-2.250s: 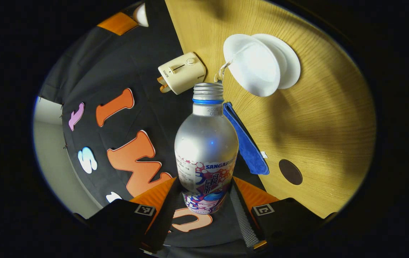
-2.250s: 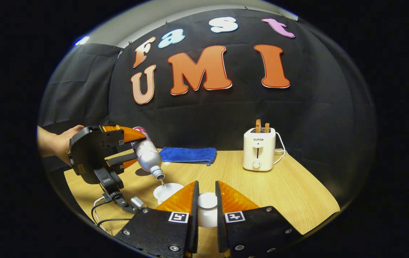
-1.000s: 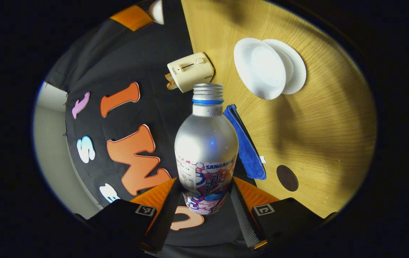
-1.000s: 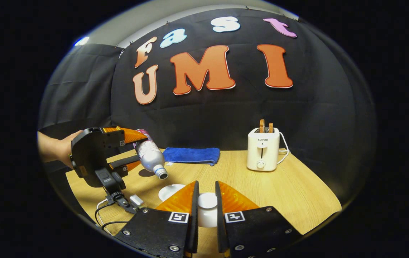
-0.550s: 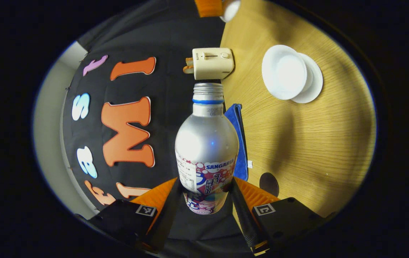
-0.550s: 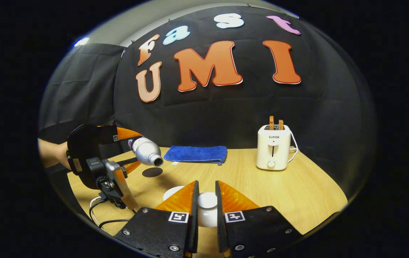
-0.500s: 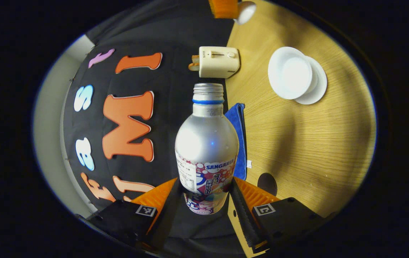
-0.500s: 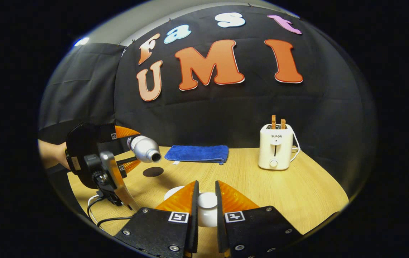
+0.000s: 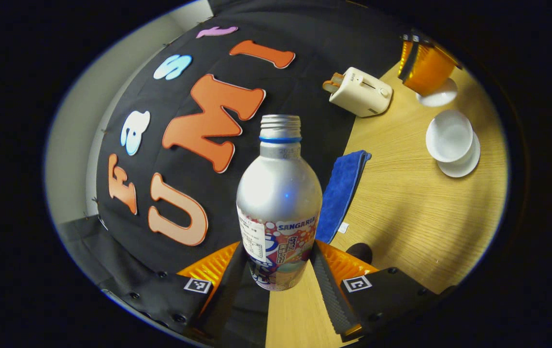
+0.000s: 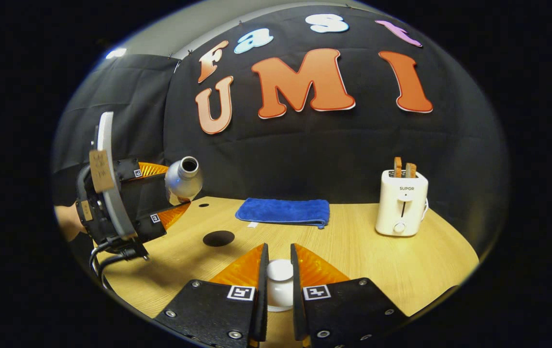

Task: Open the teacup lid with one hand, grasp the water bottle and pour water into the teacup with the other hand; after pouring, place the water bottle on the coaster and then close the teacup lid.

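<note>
The left gripper (image 9: 280, 270) has both ribbed fingers pressed on the labelled lower body of the bottle (image 9: 278, 203), a smooth silver metal one with a threaded open neck and a blue ring. In the right gripper view that gripper (image 10: 162, 195) holds the bottle (image 10: 183, 180) above the table's left end, mouth tipped upward toward the camera. At 2.2 s ago it tilted mouth-down over the cup with a thin stream falling; now it has swung away and up.

The right gripper (image 10: 279, 270) is closed on the lid (image 10: 280, 282) (a white, glossy, rounded knob between the fingers), raised off the cup.

The cup (image 9: 449, 136), one white round bowl, sits open on one saucer (image 9: 462, 162) on the wood-grain table (image 9: 411, 217). One dark round coaster (image 10: 218, 238) lies flat, bare, near the bottle. One folded blue cloth (image 10: 283, 212), fuzzy, lies by the wall. One cream toaster (image 10: 401, 203) holds two slices of toast (image 10: 403, 168).
</note>
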Demonstrator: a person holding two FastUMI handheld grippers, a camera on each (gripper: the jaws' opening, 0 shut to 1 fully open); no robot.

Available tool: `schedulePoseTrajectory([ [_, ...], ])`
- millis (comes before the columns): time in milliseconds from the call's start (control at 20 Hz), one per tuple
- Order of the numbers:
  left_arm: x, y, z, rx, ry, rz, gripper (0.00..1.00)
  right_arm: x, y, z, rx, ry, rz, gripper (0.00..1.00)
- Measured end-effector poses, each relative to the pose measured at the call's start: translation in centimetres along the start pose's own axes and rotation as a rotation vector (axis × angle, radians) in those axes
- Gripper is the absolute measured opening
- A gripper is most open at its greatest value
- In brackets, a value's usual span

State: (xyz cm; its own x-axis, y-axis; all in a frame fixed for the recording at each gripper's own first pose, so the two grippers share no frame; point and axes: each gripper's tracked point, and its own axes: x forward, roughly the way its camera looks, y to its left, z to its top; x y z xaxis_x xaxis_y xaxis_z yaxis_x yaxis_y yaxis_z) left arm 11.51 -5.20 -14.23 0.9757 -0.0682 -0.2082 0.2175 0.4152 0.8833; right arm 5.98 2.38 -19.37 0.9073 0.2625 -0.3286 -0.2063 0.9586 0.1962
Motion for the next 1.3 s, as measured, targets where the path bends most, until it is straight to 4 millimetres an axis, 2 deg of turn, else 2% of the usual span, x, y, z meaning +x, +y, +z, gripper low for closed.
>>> schedulePoseTrajectory([
  [250,0.4,0.0,-2.3,-0.309,0.064,-0.002,0.81,2.0,1.1,-1.1,-0.002,0.025,0.019,0.22],
  [550,1.9,-0.6,-4.3,-0.561,0.132,-0.013,0.81,3.4,0.6,-3.4,0.008,0.055,0.007,0.23],
  [700,2.4,-1.0,-4.9,-0.721,0.163,-0.048,0.83,3.9,0.2,-4.5,0.007,0.073,-0.008,0.23],
  [750,2.8,-1.5,-5.5,-0.773,0.171,-0.053,0.83,3.6,0.4,-4.6,0.013,0.071,-0.002,0.23],
  [950,3.5,-2.2,-5.8,-0.927,0.182,-0.072,0.82,3.6,0.8,-4.6,-0.005,0.058,0.013,0.22],
  [1150,4.3,-2.4,-5.6,-1.022,0.180,-0.080,0.82,3.6,0.4,-4.8,-0.035,0.064,-0.011,0.30],
  [1250,5.1,-2.4,-5.5,-1.063,0.169,-0.097,0.82,3.6,0.0,-4.8,-0.003,0.070,-0.019,0.40],
  [1300,5.8,-2.4,-5.6,-1.084,0.163,-0.105,0.83,3.4,0.2,-4.5,0.021,0.066,-0.012,0.49],
])
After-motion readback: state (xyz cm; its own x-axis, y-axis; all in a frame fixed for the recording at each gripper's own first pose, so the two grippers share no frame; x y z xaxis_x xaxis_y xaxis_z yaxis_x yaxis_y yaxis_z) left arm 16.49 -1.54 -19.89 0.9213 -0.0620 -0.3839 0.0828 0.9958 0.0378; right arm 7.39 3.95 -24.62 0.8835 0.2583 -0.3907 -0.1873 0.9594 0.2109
